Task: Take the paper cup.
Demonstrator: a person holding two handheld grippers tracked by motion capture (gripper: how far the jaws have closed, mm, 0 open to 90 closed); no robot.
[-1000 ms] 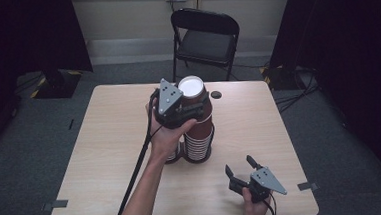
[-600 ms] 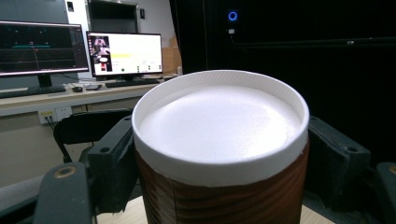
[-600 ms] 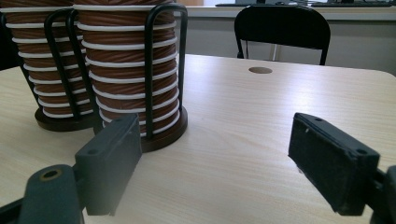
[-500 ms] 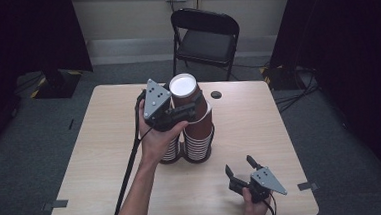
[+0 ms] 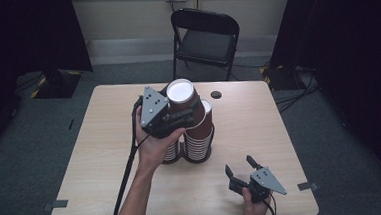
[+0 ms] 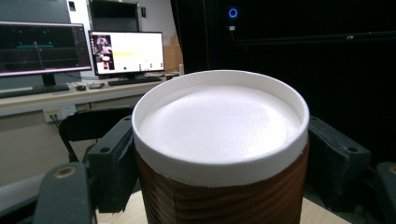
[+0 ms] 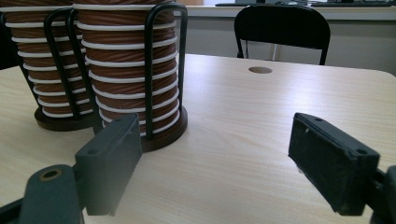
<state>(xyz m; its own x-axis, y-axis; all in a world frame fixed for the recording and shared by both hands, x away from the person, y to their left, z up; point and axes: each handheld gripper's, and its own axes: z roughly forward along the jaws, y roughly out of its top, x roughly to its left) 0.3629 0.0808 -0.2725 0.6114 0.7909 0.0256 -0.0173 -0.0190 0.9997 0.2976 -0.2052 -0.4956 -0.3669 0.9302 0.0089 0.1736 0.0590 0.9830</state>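
The left gripper [image 5: 181, 119] and held cup [image 5: 183, 99] hide the cup stacks [image 5: 200, 137].

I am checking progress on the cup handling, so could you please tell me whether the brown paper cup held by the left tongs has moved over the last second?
Yes. The brown paper cup has shifted left, away from the round table hole.

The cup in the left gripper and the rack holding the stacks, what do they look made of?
Cup: likely paper, matte, with a brown ribbed sleeve and a rolled white rim. Rack: thin black bars, probably coated metal wire, on a dark round base of unclear material.
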